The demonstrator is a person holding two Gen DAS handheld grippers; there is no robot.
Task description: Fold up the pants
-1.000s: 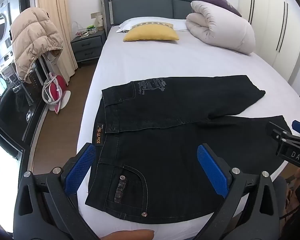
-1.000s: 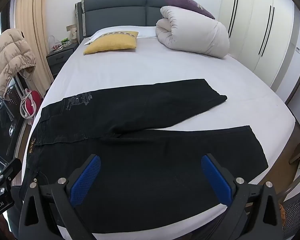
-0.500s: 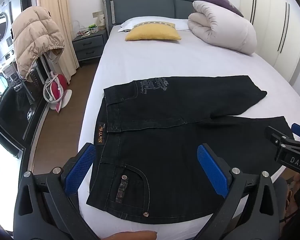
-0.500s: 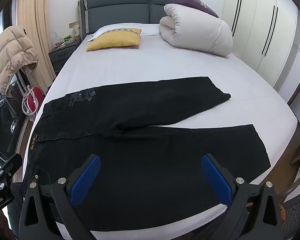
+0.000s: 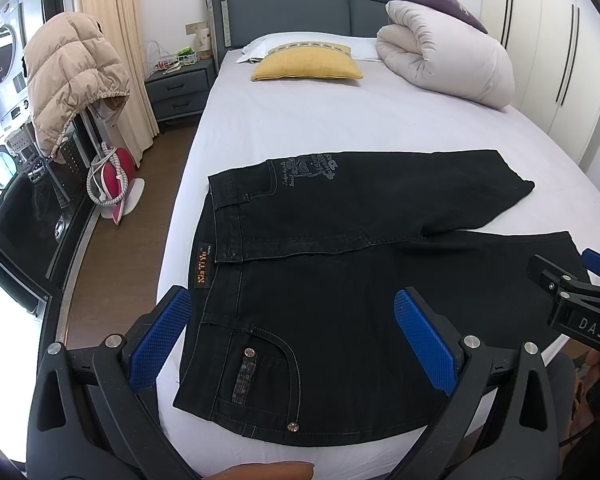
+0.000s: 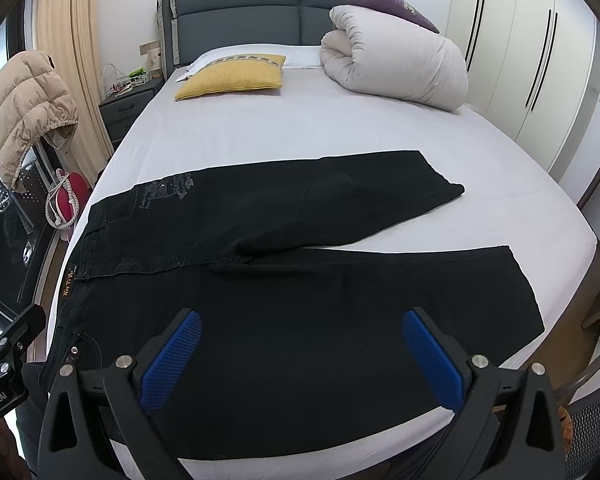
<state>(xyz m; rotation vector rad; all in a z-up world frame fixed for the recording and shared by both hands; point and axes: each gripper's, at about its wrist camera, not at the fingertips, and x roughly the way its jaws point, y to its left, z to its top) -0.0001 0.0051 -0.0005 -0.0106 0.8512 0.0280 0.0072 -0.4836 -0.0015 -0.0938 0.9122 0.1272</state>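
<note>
Black pants (image 5: 340, 280) spread flat on bed (image 5: 340, 128), waistband at left, legs splayed apart. Left tongs (image 5: 292, 336) spread wide above waist end, gripping nothing. Right tongs (image 6: 300, 356) spread wide above near leg, touching nothing.

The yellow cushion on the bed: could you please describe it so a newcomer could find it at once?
Start at the dark grey padded headboard of the white-sheeted bed. Just in front of it, left of the big rolled cream duvet, lies the yellow cushion. It is the only yellow thing on the bed, with a patterned strip along its far edge.
</note>
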